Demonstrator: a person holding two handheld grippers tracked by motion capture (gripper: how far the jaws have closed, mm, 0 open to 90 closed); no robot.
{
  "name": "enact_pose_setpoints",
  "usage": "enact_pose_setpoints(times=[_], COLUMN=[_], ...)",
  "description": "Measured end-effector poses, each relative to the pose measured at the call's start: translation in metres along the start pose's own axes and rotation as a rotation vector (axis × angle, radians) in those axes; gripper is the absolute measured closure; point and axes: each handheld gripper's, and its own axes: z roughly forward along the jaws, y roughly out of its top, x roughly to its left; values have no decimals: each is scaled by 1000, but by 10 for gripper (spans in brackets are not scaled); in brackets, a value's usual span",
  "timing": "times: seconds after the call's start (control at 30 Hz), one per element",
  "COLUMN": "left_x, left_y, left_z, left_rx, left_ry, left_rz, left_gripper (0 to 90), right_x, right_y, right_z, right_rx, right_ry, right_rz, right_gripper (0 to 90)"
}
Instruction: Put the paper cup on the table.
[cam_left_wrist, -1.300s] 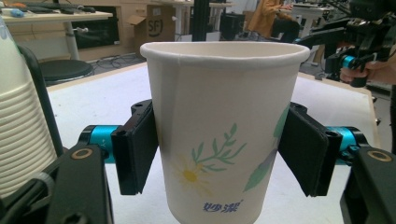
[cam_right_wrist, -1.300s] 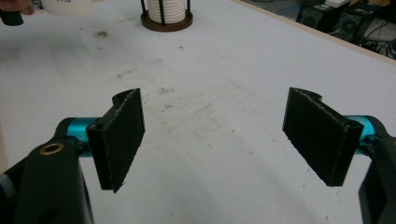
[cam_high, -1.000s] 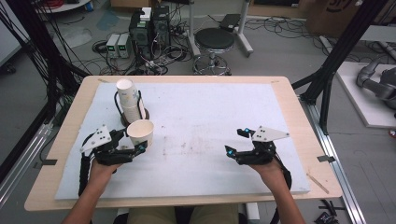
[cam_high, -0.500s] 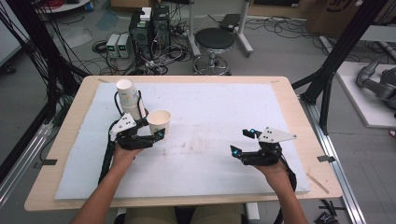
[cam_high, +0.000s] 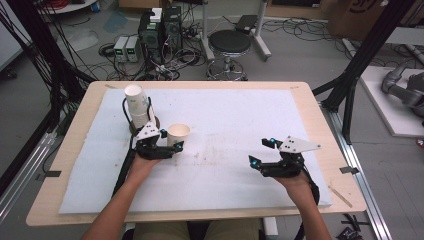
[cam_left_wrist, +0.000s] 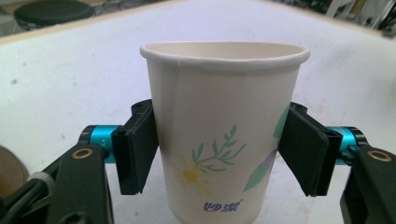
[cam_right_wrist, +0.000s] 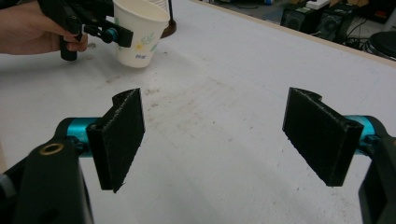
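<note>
Crushing risk: the left gripper is pinching a thin white paper cup with a flower print at mid-wall, beside the cup stack.
Squeezing harder is likely buckling it; the right gripper is idling spread wide over the white mat.

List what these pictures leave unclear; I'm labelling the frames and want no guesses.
- White paper cup with a daisy print: its base is cut off by the bottom edge in the left gripper view.
- Stack of white paper cups: count too small to tell, high view.
- Stack's dark base: partly behind the left gripper.
</note>
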Motion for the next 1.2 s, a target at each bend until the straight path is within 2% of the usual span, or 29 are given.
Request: enact_pose_setpoints(times=[0.1,0.2,0.43,0.67,0.8,0.87,0.93,1.0,1.03,1.2], left_x=[0,-1,-8,-9,-8,-8,-8,-7,-7,-6], left_y=[-2,-1,0,-7,-10,-10,-11,-12,-12,-12], left_z=[2,0,-7,-17,-20,-21,-23,-25,-28,-46], left_rx=[45,55,105,126,111,112,103,86,74,20], left_ry=[1,10,34,42,38,38,44,47,41,1], left_rz=[-1,9,67,76,61,67,68,40,22,9], left_gripper=[326,334,336,341,340,328,291,203,171,167], right_x=[0,0,0,-2,-2,-1,-1,-1,-1,-1], right_y=[-1,0,-1,-3,-3,-3,-3,-3,-4,-6], right_z=[1,1,-1,-2,-2,-1,0,0,0,1], right_rx=[4,5,3,13,16,20,23,26,26,41], right_ry=[2,4,4,-1,2,3,5,6,6,2], right_rz=[3,6,4,9,7,11,8,9,9,9], right_gripper=[212,213,212,213,213,213,213,213,212,212])
